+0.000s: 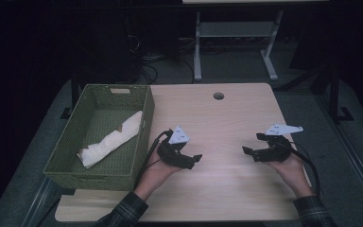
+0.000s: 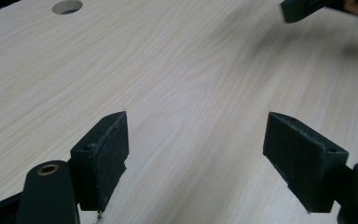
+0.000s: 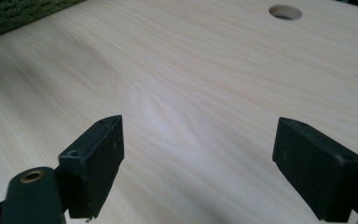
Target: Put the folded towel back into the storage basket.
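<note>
A green woven basket (image 1: 99, 137) stands on the left part of the light wooden table (image 1: 227, 123), and its edge shows in the right gripper view (image 3: 14, 14). A white rolled cloth (image 1: 111, 139) lies slantwise inside it. My left gripper (image 1: 194, 161) hovers low over the table just right of the basket, jaws pointing right and open (image 2: 196, 126) with only bare wood between them. My right gripper (image 1: 251, 143) is held near the table's right side, jaws pointing left and open (image 3: 198, 126) with nothing in them. One jaw of the right gripper (image 2: 303, 9) appears blurred in the left gripper view.
A round cable hole (image 1: 218, 96) sits near the table's far edge, also seen as the hole (image 2: 67, 6) and the hole (image 3: 285, 11). A white table frame (image 1: 236, 42) stands on the floor beyond. Bare wood lies between the two grippers.
</note>
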